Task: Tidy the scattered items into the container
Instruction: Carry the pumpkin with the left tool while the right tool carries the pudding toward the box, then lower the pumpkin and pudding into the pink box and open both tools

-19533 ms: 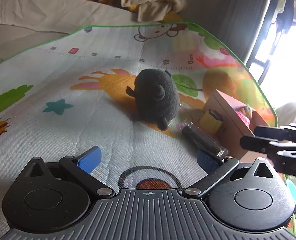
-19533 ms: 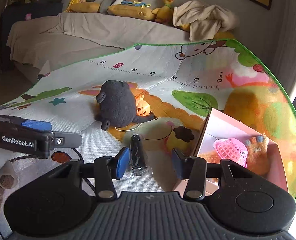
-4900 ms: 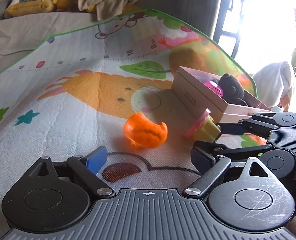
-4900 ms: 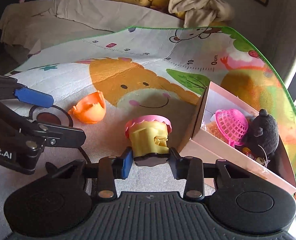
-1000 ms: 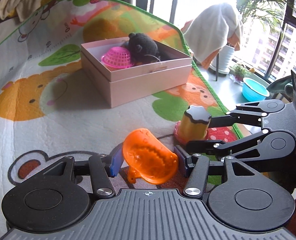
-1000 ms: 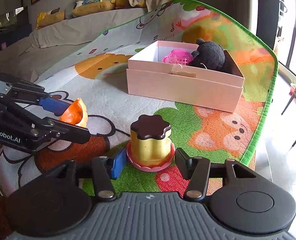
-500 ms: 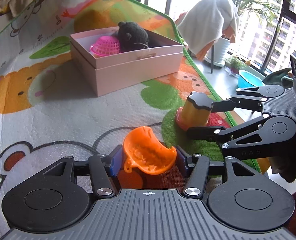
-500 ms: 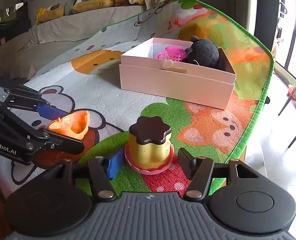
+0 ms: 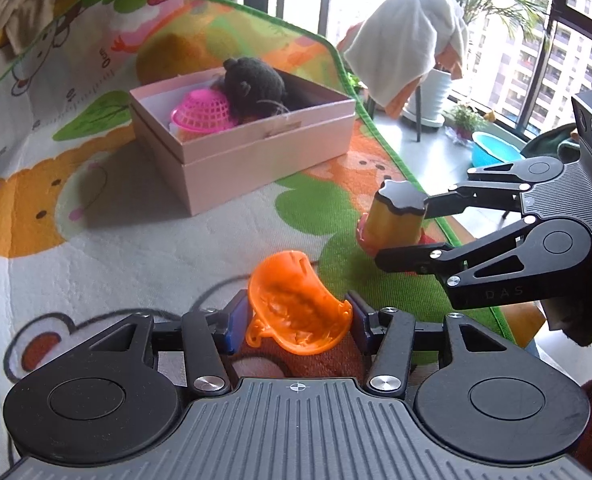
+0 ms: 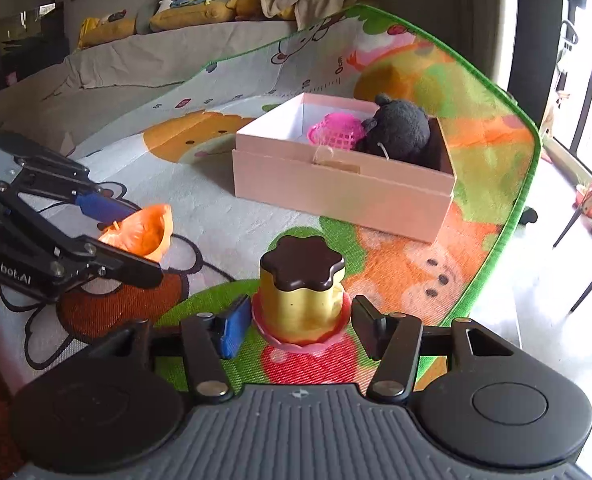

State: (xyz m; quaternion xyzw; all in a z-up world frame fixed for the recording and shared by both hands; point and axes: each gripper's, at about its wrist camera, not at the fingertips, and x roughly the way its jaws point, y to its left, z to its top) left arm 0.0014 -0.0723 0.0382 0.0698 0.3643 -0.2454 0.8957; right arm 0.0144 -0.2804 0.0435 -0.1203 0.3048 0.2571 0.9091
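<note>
An orange plastic shell [image 9: 296, 304] sits between the pads of my left gripper [image 9: 296, 312], whose jaws are closing and pressing on both its sides. From the right wrist view the same shell [image 10: 143, 228] hangs in the left gripper [image 10: 141, 240] just above the mat. A yellow pudding toy [image 10: 300, 300] with a brown top and pink rim stands upright in my right gripper [image 10: 302, 320]; its jaws are closing, with the pads against the rim. The pink box [image 9: 255, 164] holds a pink basket [image 9: 201, 112] and a dark plush [image 9: 255, 84].
Both grippers hover over the near corner of a cartoon play mat [image 9: 95, 240], whose green edge [image 10: 528, 184] drops to bare floor on the right. A chair draped in white cloth [image 9: 412, 32] and a blue basin [image 9: 496, 152] stand beyond. A sofa with plush toys [image 10: 175, 12] lies behind.
The right gripper's jaws widened around the pudding toy, then narrowed onto its rim again. The left jaws drew tighter on the orange shell, which tipped more upright.
</note>
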